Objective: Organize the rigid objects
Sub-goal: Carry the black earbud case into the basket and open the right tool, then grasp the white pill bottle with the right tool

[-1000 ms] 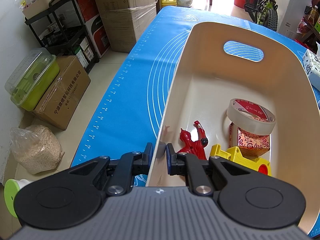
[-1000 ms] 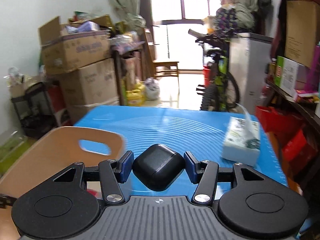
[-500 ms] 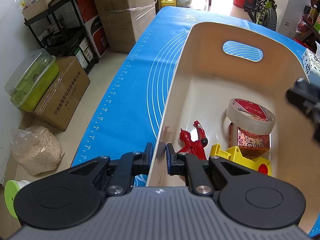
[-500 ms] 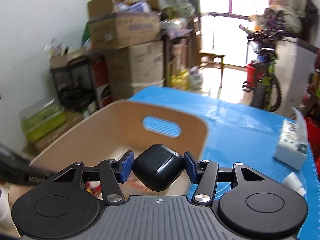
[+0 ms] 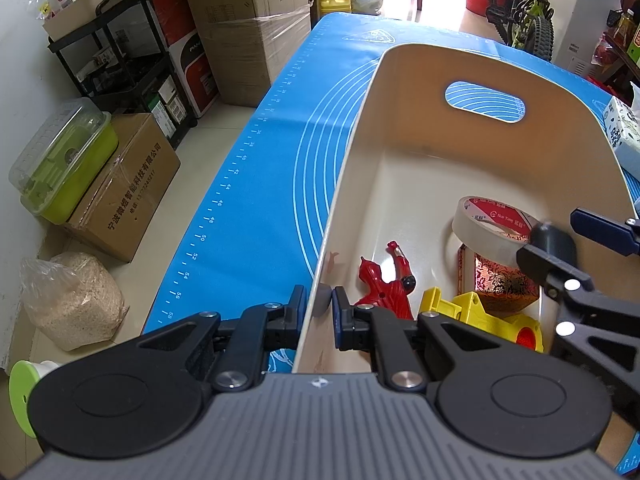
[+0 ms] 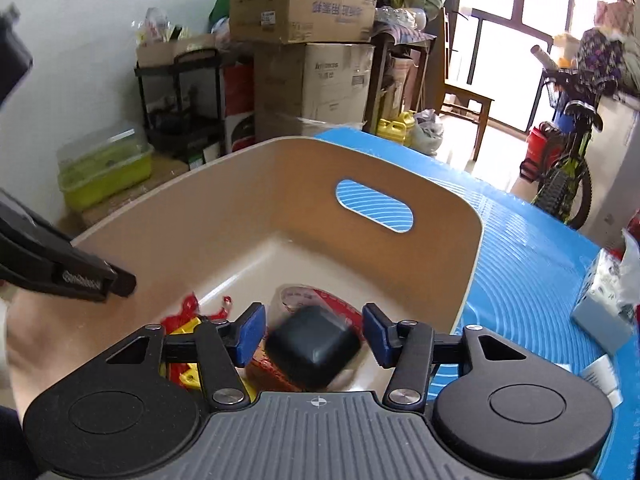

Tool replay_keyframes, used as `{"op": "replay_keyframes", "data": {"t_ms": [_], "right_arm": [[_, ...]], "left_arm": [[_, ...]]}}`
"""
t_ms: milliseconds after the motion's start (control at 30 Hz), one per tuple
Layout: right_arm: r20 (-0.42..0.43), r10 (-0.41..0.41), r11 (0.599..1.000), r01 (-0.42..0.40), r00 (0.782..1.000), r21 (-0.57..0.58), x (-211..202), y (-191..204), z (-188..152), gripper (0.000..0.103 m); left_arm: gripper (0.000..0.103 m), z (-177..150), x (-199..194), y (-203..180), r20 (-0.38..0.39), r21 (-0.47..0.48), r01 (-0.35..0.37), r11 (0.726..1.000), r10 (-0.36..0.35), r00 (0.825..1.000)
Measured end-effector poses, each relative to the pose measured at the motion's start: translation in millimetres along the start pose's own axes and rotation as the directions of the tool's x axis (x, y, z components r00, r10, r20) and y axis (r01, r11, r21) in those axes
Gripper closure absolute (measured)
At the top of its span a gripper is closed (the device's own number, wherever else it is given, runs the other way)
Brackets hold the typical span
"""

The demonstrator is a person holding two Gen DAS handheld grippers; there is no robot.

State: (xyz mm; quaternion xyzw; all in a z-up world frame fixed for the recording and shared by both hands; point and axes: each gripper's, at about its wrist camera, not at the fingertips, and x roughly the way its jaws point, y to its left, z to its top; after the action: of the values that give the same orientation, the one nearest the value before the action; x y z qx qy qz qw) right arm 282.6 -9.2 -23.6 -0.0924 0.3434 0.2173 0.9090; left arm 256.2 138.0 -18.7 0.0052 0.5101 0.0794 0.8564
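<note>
A cream bin [image 5: 356, 152] stands on the blue mat [image 5: 256, 184]. My left gripper [image 5: 318, 306] is shut on the bin's near left wall. Inside lie a tape roll [image 5: 492, 220], a red figure [image 5: 380, 284], a yellow toy [image 5: 480, 320] and a red patterned box [image 5: 500, 284]. My right gripper [image 6: 314, 334] is open over the bin [image 6: 224, 184]. The black case [image 6: 314, 346] is blurred between the spread fingers, touching neither, above the tape roll [image 6: 320, 294]. The right gripper also shows in the left wrist view [image 5: 576, 236], with the black case [image 5: 554, 238].
A tissue pack [image 6: 608, 308] lies on the mat right of the bin. Cardboard boxes [image 5: 248, 20], a black shelf [image 5: 120, 60], a green container [image 5: 64, 160] and a grain bag [image 5: 72, 300] stand on the floor at left. A bicycle [image 6: 568, 168] is at the back.
My right gripper moved left and down over the bin, then opened. The black case has left the fingers and is dropping. The left gripper has not moved.
</note>
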Motion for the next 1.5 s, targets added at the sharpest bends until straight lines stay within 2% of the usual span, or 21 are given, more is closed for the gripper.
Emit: {"op": "replay_keyframes", "data": {"t_ms": [67, 267, 567, 767, 933, 1133, 1267, 1500], "right_arm": [[0.009, 0.015, 0.999, -0.016, 1.0, 0.031, -4, -9, 5, 0.036], [0.085, 0.003, 0.993, -0.012, 0.996, 0.116, -29, -40, 15, 0.033], [0.114, -0.147, 0.967, 0.118, 0.983, 0.227, -47, -107, 8, 0.033], [0.079, -0.275, 0.922, 0.24, 0.958, 0.302, -45, -157, -10, 0.033], [-0.012, -0.373, 0.864, 0.352, 0.928, 0.359, -33, -199, -36, 0.033], [-0.107, -0.424, 0.798, 0.427, 0.899, 0.426, -15, -243, -63, 0.033], [-0.132, -0.43, 0.788, 0.443, 0.893, 0.426, -2, -258, -74, 0.033], [-0.145, -0.428, 0.813, 0.45, 0.892, 0.37, 20, -268, -82, 0.033]], "left_arm": [[0.087, 0, 0, 0, -0.001, -0.001, 0.0, 1.0, 0.0, 1.0], [0.087, 0, -1, -1, -0.001, -0.002, 0.0, 1.0, 0.0, 1.0], [0.087, 0, -1, 0, 0.0, -0.003, 0.0, 1.0, 0.0, 1.0], [0.087, 1, -2, 0, -0.002, -0.008, -0.001, 1.0, 0.001, 1.0], [0.087, 0, -1, 1, -0.004, -0.015, 0.001, 1.0, -0.001, 1.0], [0.087, 0, -1, 1, -0.002, -0.008, -0.005, 1.0, 0.005, 1.0], [0.087, -1, -1, 1, -0.002, -0.006, -0.007, 1.0, 0.007, 1.0], [0.087, -2, -1, -2, 0.0, 0.009, -0.013, 1.0, 0.013, 1.0]]}}
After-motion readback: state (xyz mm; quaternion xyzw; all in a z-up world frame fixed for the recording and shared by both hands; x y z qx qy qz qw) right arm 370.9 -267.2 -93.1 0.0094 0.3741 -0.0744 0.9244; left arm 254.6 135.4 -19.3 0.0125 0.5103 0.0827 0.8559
